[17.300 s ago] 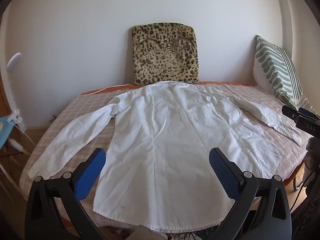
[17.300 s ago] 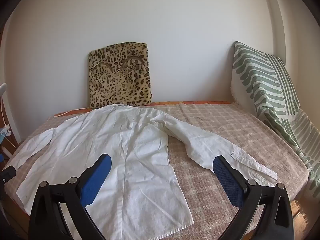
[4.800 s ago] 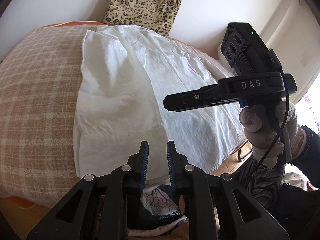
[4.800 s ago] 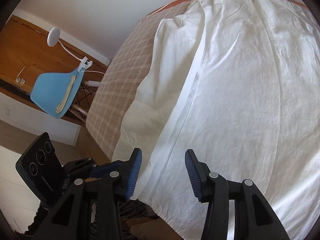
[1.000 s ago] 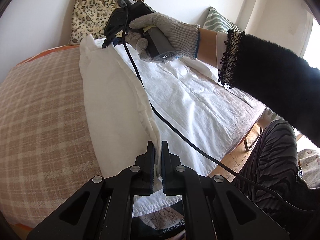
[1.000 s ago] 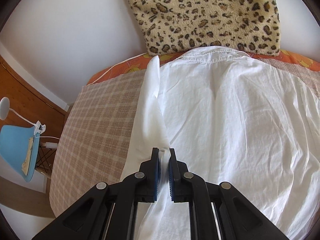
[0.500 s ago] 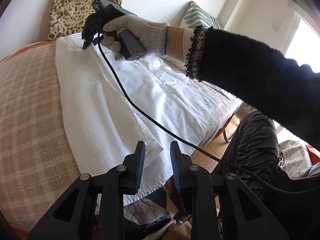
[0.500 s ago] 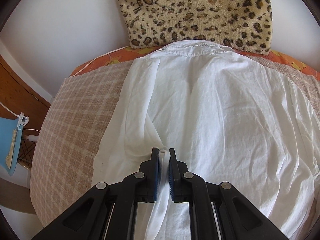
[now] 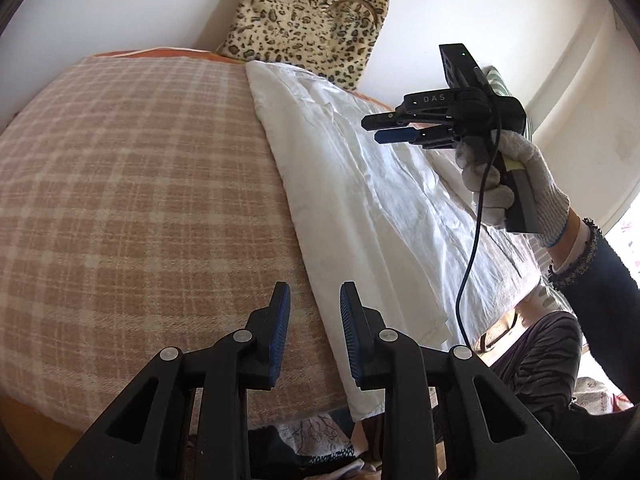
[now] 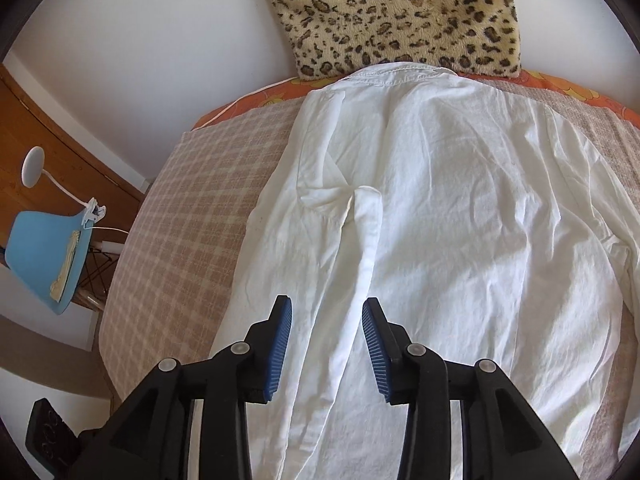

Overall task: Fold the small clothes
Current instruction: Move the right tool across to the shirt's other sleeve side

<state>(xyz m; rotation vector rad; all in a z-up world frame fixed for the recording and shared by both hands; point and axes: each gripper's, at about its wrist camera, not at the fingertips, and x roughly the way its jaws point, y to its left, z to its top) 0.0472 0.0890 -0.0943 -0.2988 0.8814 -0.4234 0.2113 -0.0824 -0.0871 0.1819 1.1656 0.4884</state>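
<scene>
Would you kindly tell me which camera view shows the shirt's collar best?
The right wrist view: the collar lies in plain sight below the leopard-print cushion. The left wrist view shows only the white shirt side-on, its collar end foreshortened.

I'm getting bright, soft daylight from the right, where the window [image 9: 624,236] blows out white. Both views stay sharp, with heavy fisheye bending and dark vignetted corners.

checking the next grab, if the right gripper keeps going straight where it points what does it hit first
Most likely the white shirt: the open right gripper points down at the folded-in sleeve lying on it, nothing between. Depth is hard to judge.
</scene>
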